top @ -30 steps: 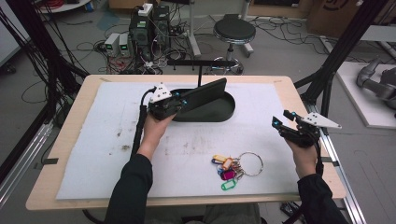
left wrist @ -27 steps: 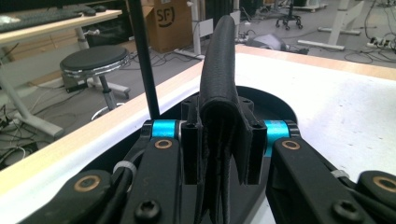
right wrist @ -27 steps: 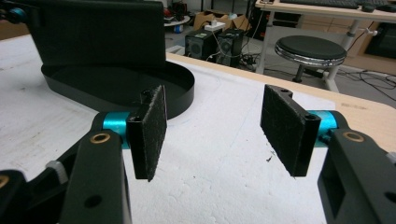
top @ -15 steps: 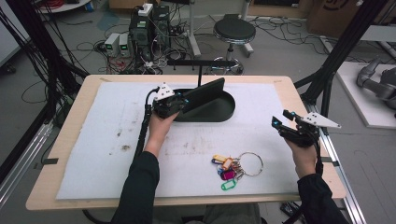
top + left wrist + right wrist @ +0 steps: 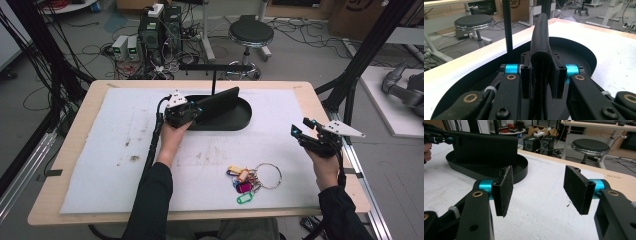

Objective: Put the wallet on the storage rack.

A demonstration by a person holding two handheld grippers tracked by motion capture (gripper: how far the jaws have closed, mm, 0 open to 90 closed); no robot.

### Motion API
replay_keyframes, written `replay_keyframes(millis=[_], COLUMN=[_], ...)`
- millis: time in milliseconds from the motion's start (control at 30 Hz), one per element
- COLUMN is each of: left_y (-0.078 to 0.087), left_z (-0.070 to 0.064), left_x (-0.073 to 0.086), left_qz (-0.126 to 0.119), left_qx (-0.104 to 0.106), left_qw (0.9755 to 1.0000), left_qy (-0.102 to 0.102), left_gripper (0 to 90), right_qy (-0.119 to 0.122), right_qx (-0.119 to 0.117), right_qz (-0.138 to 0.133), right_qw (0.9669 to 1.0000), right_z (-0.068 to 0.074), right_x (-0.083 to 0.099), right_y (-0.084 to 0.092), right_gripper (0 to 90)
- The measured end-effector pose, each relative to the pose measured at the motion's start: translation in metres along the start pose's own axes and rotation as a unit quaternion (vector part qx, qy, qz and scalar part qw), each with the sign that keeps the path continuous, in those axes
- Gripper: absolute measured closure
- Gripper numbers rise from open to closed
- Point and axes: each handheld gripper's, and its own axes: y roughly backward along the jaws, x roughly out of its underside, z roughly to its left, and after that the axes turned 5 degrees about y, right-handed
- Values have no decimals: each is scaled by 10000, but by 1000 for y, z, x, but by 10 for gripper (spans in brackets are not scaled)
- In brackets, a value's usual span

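While left gripper [image 5: 541, 75] fingers pinch black wallet [image 5: 541, 45] over oval tray [image 5: 240, 120], right gripper [image 5: 544, 192] fingers spread, empty.

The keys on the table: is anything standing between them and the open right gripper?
Nothing visible does. The keys lie alone on the white mat, and the right gripper hovers open beside them, with bare mat between.

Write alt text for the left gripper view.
The left gripper is shut on a black wallet, held on edge over a black oval tray. A thin black post rises behind the tray.
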Motion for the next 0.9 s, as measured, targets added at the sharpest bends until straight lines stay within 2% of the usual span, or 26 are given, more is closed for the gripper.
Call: replay_keyframes(millis=[400,633,733,767,833,900], left_y=[0,1,1,1,2,2], left_z=[1,3,3,3,3,2], left_x=[1,3,4,4,3,1], left_qz=[46,253,338,379,359,306], left_qx=[-14,-102,-169,-210,-220,-275], left_qw=[10000,9996,9993,9991,9991,9991], left_qy=[14,63,38,33,68,138], left_gripper=[737,713,695,659,656,612], right_qy=[5,-8,2,-8,7,-7], right_qx=[-9,-28,-33,-38,-32,-41], right_qz=[13,34,40,48,43,50], right_qw=[10000,10000,10000,10000,10000,10000], right_z=[0,0,0,1,1,1], right_x=[0,1,1,1,1,1], right_y=[0,-1,-1,-1,-1,-1], right_gripper=[413,409,409,409,409,409])
